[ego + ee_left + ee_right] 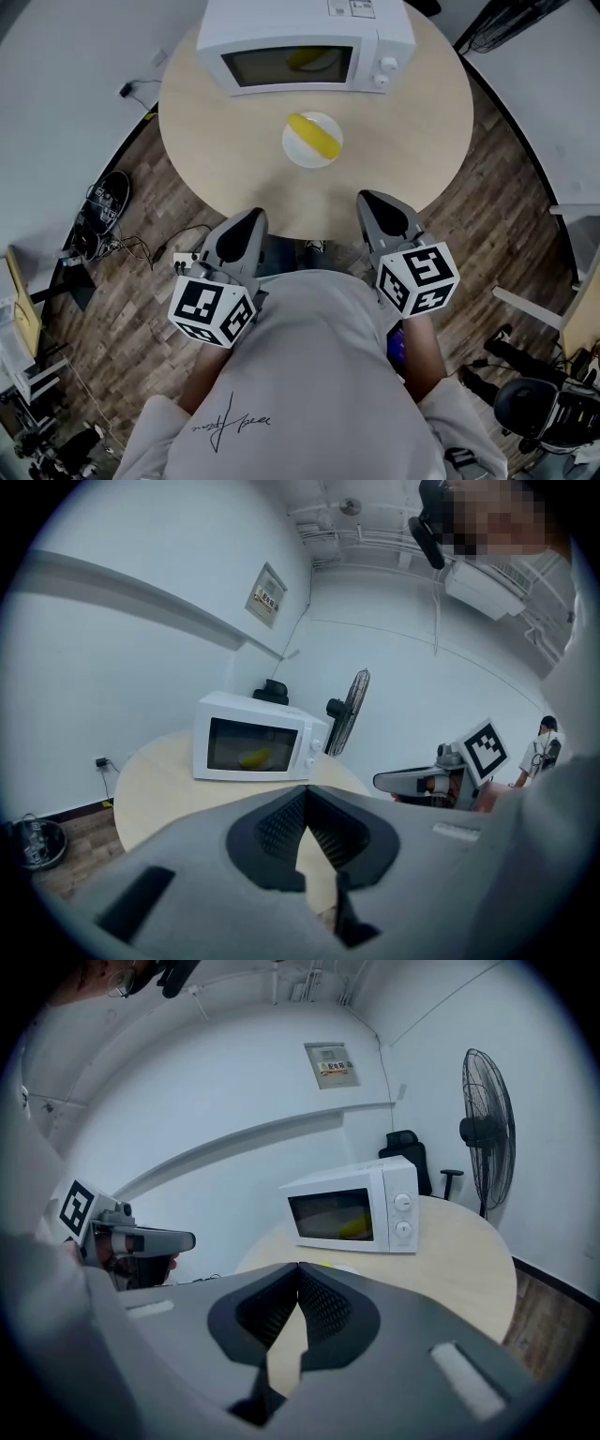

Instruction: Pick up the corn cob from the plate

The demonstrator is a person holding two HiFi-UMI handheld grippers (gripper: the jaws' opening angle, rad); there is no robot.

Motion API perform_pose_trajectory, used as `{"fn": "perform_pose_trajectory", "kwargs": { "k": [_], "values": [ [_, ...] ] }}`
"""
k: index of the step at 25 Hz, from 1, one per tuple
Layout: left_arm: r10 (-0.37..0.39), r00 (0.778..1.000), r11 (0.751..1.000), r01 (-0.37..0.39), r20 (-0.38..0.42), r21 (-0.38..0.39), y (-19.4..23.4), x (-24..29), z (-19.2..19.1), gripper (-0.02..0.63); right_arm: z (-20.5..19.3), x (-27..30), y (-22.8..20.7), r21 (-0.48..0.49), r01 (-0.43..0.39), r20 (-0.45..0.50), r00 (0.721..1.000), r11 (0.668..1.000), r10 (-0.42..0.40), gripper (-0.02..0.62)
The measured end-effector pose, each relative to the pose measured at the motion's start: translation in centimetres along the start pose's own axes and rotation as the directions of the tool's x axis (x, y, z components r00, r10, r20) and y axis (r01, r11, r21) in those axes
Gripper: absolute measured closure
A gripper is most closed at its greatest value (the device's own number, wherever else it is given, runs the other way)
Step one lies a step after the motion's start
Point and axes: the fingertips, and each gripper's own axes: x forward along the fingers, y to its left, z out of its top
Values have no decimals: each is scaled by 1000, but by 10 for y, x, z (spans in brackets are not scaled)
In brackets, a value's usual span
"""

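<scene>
The yellow corn cob (316,137) lies on a small white plate (298,153) on the round wooden table (412,122), in front of the microwave. Both grippers hang at the table's near edge, short of the plate and apart from it. My left gripper (251,217) is shut with nothing in it; its tips meet in the left gripper view (307,789). My right gripper (371,199) is shut and holds nothing as well, its jaws touching in the right gripper view (298,1267). The jaws hide most of the plate in both gripper views.
A white microwave (300,42) stands at the table's far side, with a yellow shape showing in its door glass. A standing fan (487,1133) and a black chair (405,1146) are behind the table. Cables and boxes lie on the wooden floor (112,225) at the left.
</scene>
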Motion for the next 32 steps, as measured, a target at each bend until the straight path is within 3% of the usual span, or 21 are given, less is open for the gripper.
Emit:
{"fn": "perform_pose_trajectory", "kwargs": {
  "k": [2,4,11,20,32],
  "values": [
    [-2,1000,1000,2,-2,5,-1,2,2,615,1,4,-2,-15,-18,-14,1000,1000,18,578],
    [-5,1000,1000,5,-3,11,-3,5,4,615,0,9,-4,-26,-40,-37,999,999,39,506],
    [-10,1000,1000,10,-4,18,0,12,10,615,-1,32,-12,-73,-63,-100,993,995,55,431],
    [5,1000,1000,-5,-6,-1,19,17,15,615,-1,69,-13,-119,-88,-181,981,989,66,362],
    [23,1000,999,-24,-19,-34,50,17,16,615,-8,117,-18,-123,-104,-282,957,987,65,321]
  ]
}}
